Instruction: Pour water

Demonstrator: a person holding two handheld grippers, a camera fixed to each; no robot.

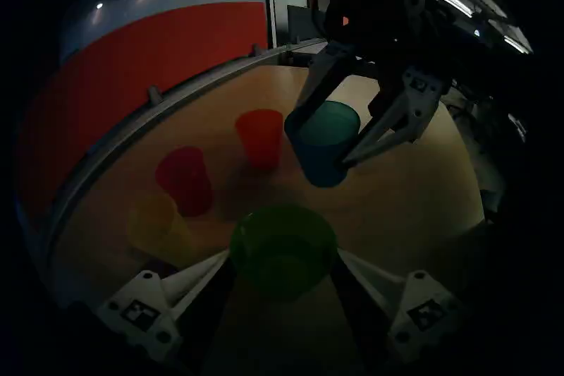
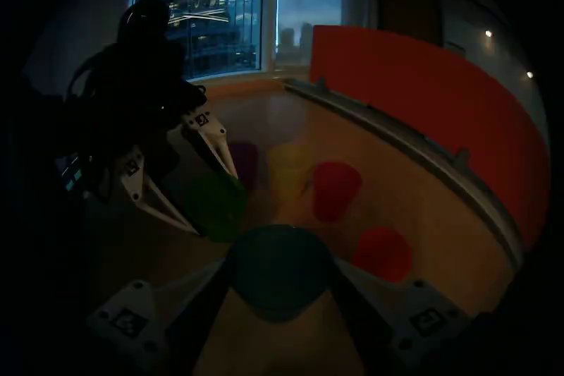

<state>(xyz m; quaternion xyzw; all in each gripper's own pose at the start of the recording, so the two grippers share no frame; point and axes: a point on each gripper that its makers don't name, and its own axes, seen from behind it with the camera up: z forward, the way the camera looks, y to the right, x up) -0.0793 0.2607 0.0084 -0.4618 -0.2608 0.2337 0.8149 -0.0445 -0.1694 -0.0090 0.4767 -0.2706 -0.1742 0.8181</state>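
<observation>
Clamping green cup [image 1: 283, 245] between left gripper [image 1: 283, 257] jaws. Clamping teal cup [image 2: 278, 274] between right gripper [image 2: 280, 265] jaws, hovering over tabletop [image 1: 409, 192].

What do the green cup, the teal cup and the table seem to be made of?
Green cup and teal cup: probably plastic, thin-walled, even colour, seemingly translucent with a soft sheen. Table: pale wood or wood-look laminate, smooth; the dim light leaves it open.
</observation>
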